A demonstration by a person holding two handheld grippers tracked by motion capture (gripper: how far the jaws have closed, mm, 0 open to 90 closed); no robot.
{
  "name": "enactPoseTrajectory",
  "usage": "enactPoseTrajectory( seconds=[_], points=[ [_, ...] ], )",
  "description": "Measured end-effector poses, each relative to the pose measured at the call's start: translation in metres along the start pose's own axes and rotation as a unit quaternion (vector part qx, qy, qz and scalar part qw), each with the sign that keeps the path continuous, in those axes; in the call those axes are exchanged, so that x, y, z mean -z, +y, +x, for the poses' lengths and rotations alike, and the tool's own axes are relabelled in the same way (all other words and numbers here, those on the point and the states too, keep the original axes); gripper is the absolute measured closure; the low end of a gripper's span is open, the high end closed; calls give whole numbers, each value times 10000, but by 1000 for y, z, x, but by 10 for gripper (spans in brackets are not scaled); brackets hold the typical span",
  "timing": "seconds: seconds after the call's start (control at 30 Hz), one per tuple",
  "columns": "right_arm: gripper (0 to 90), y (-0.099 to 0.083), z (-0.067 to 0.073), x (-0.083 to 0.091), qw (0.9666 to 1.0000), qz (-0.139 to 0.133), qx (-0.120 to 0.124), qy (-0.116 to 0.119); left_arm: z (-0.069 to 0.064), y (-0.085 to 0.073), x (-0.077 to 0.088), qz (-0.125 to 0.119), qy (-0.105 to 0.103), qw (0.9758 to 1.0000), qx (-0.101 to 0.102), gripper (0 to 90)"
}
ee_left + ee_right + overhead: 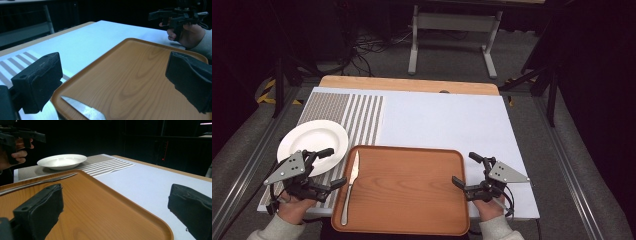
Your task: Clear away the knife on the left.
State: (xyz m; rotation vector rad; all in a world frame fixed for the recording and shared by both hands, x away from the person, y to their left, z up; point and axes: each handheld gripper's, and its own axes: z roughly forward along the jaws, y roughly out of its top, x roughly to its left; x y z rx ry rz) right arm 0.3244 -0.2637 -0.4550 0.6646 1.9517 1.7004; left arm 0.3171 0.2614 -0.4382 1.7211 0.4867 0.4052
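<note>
Nearest item: left gripper [329, 168], jaws spread wide with nothing between them, hovering at the left rim of the wooden tray [412, 200] just beside the table knife [352, 182], which lies lengthwise inside the tray's left edge, blade pointing away from the person, serrated tip visible between the jaws in the left gripper view [83, 110]. Right gripper [468, 170]: jaws likewise wide and empty, held at the tray's right edge over the white table cover [442, 120]. Further items: white plate [312, 140] on the striped placemat [357, 117], left of the tray, well apart from the right gripper.
</note>
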Motion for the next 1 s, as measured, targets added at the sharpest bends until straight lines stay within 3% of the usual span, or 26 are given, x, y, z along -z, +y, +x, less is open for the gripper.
enactPoseTrajectory(
  seconds=[0.27, 0.5, 0.67, 0.83, 1.0],
  points=[
    [8, 0, 0, 0, 10000, 14, 11, 1, 6, -23, 12, -32, 170, 9998, 22, 17],
    [9, -3, 0, 1, 10000, 56, -8, 10, 11, -43, 17, 44, 240, 9990, 362, 6],
    [9, -4, 1, 2, 10000, 94, -6, 9, 11, -45, 14, 12, 273, 9984, 486, 6],
    [9, -5, 0, 2, 9999, 99, -16, 11, 8, -43, 11, -6, 213, 9987, 457, 7],
    [9, -5, 1, 3, 9999, 112, 1, 11, 4, -41, 10, 104, 270, 9994, 199, 7]
  ],
)
